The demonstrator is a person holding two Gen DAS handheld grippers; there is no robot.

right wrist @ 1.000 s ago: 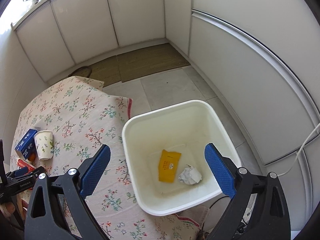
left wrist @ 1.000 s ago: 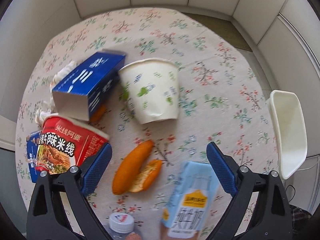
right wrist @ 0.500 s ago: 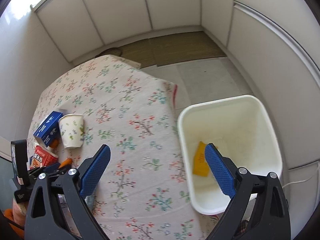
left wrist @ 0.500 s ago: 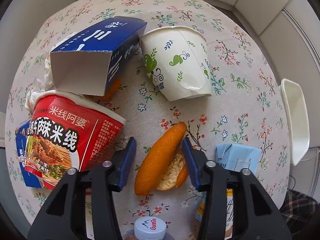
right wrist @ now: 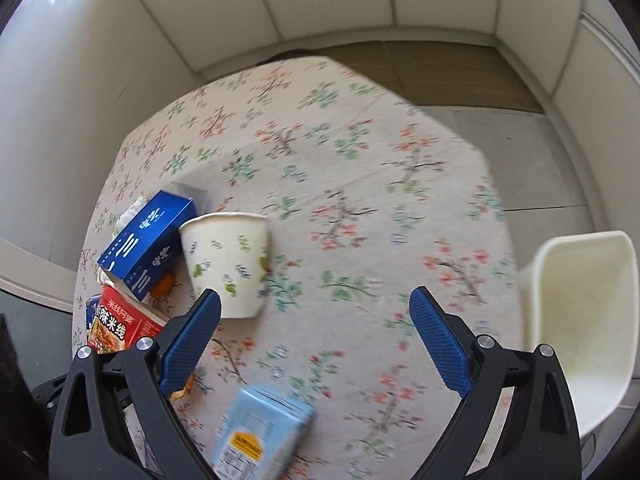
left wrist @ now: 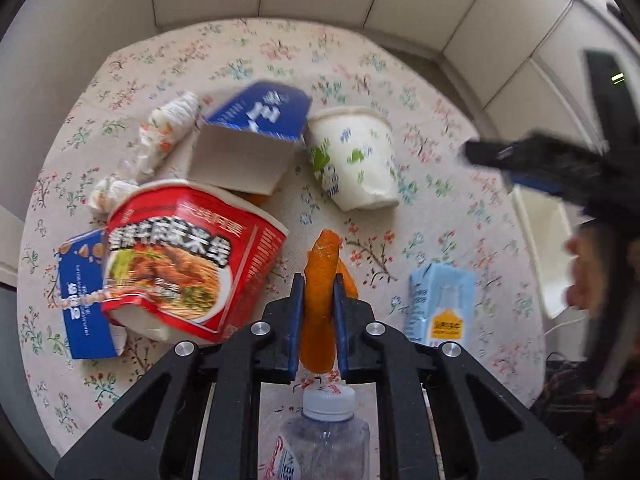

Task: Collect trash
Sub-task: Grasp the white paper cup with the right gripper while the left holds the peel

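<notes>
My left gripper is shut on an orange peel and holds it just above the floral tablecloth; a second peel piece lies beside it. My right gripper is open and empty above the table, near a paper cup and a light blue milk carton. The white trash bin stands off the table's right edge. The right gripper also shows in the left wrist view.
On the table lie a red noodle bowl, an open blue box, crumpled tissues, a blue snack packet, a plastic bottle and the cup.
My left gripper has closed on the orange peel and lifted it slightly. My right gripper has swung from above the bin to over the table.
</notes>
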